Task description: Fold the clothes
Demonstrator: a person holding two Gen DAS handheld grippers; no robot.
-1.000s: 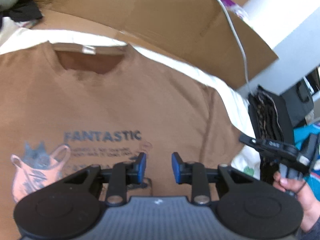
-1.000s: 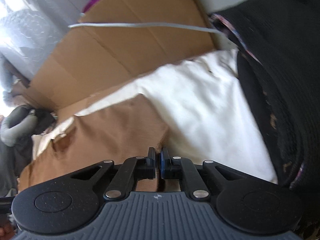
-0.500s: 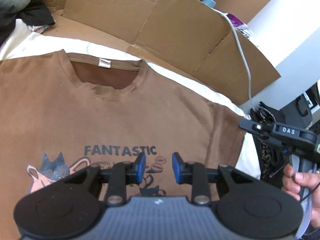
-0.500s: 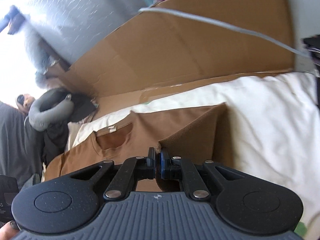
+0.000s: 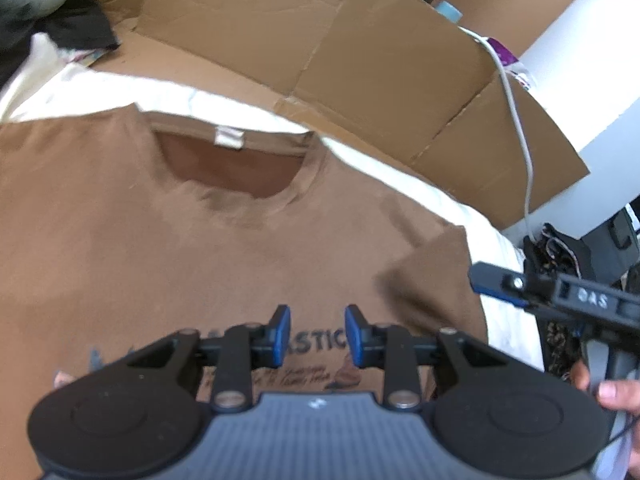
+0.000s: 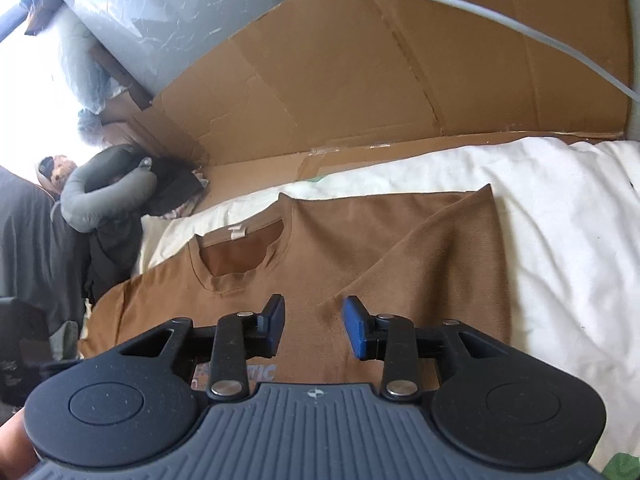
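The brown T-shirt (image 5: 200,248) reads "ASTIC" (rest hidden); the left gripper (image 5: 313,334) and right gripper (image 6: 313,327), "DAS"-labelled, have just parted, both empty.

Cardboard sheets (image 6: 360,92), white cable (image 5: 520,120), grey neck pillow (image 6: 104,192)

Brown T-shirt (image 5: 224,248): chest print partly hidden, letters "ASTIC" legible at lower centre; smaller lines beneath unreadable. Right tool (image 5: 496,282), right edge of frame: white lettering, apparently "DAS".
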